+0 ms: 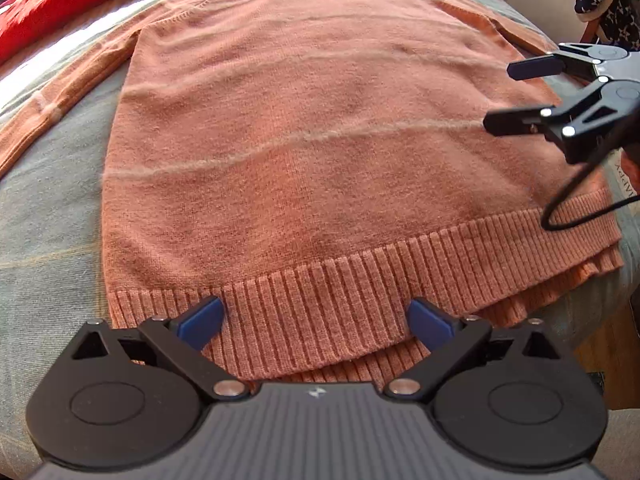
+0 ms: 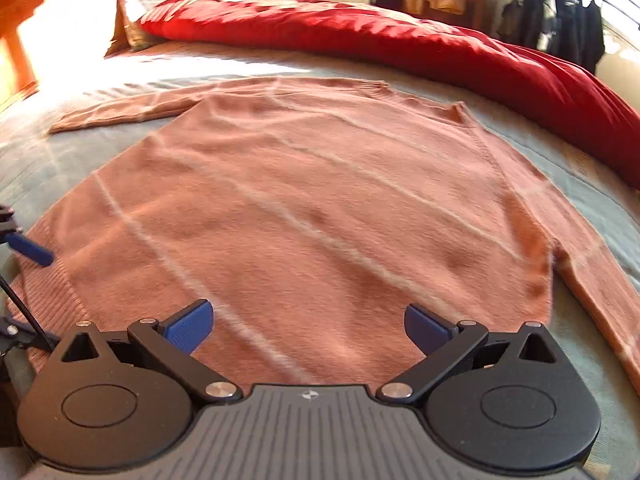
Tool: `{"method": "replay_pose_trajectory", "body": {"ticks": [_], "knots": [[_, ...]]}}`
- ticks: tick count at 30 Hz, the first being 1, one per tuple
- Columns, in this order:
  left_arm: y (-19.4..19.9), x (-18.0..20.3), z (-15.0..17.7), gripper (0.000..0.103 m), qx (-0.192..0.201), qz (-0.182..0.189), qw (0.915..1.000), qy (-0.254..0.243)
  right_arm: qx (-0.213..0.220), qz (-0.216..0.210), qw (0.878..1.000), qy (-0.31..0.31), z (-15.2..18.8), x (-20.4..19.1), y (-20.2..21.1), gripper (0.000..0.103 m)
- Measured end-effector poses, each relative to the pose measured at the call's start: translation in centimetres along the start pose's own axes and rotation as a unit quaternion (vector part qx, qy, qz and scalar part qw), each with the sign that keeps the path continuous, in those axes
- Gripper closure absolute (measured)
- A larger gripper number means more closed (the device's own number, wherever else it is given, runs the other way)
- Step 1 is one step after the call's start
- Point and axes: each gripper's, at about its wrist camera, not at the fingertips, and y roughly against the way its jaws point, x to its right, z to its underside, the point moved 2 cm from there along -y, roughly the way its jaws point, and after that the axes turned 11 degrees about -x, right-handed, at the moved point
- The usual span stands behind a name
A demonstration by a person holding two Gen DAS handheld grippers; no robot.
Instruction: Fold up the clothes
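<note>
A salmon-pink knit sweater (image 1: 312,140) with thin pale stripes lies flat on the bed, neck at the far end, both sleeves stretched out sideways. My left gripper (image 1: 316,322) is open just above the ribbed hem (image 1: 360,280), nothing between its blue pads. In the left wrist view my right gripper (image 1: 504,96) hovers open over the sweater's right side. The right wrist view looks across the sweater (image 2: 304,216) from that side, with the right gripper (image 2: 308,326) open and empty above the fabric. One blue fingertip (image 2: 30,250) of the left gripper shows at the left edge there.
The grey-blue bedcover (image 1: 52,216) surrounds the sweater. A red duvet (image 2: 400,44) is bunched along the far side of the bed. Dark clothes (image 2: 568,12) hang on a rack beyond it. A black cable (image 1: 568,200) trails from the right gripper over the hem corner.
</note>
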Motion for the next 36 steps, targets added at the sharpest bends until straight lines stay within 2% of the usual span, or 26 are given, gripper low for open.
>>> {"method": "replay_pose_trajectory", "body": {"ticks": [3,7,10,14,16,18,20,23,26,29,32,34,36], "knots": [[0.2,0.0,0.0,0.003,-0.010,0.003,0.9999,-0.009,-0.047,-0.008,0.999,0.013,2.9,-1.0,-1.1,0.000],[0.4,-0.1,-0.3,0.003,-0.021,0.009,0.9994,-0.024,-0.065,-0.013,0.997,-0.040,8.0,0.7,1.1,0.000],[0.5,0.2,-0.7,0.004,-0.020,0.008,0.9996,-0.019,-0.092,-0.004,0.995,-0.037,10.4,1.0,2.6,0.000],[1.3,1.1,-1.2,0.004,-0.001,0.012,0.9993,-0.034,-0.084,0.005,0.996,-0.019,10.4,0.2,4.1,0.000],[1.1,1.5,-1.4,0.004,-0.006,0.011,0.9986,-0.052,-0.070,-0.008,0.997,-0.015,9.9,-0.4,4.3,0.000],[0.8,1.7,-1.5,0.004,-0.018,0.012,0.9979,-0.061,-0.084,-0.026,0.996,-0.022,9.9,-1.0,3.5,0.000],[0.7,1.8,-1.4,0.004,-0.028,0.010,0.9975,-0.064,-0.103,-0.031,0.994,-0.027,11.3,-1.7,3.0,0.000],[0.9,1.5,-1.3,0.004,-0.030,0.008,0.9978,-0.059,-0.112,-0.014,0.994,0.009,13.6,-2.1,4.0,0.000],[1.4,1.7,-2.0,0.004,-0.008,0.006,0.9983,-0.058,-0.115,-0.012,0.993,0.007,13.4,-1.8,4.9,0.000],[1.9,2.8,-3.4,0.004,0.028,0.003,0.9961,-0.084,-0.073,0.004,0.997,0.023,11.6,-1.8,5.4,0.000],[1.5,3.6,-4.6,0.004,0.048,-0.006,0.9927,-0.110,-0.037,0.011,0.998,0.058,9.2,-2.1,4.2,0.000],[0.9,3.5,-5.0,0.004,0.044,-0.010,0.9930,-0.109,-0.025,0.003,0.998,0.059,7.9,-1.9,3.1,0.000],[-0.1,3.0,-4.5,0.004,0.024,-0.008,0.9953,-0.093,-0.036,-0.009,0.999,0.037,8.0,-1.4,2.0,0.000]]}}
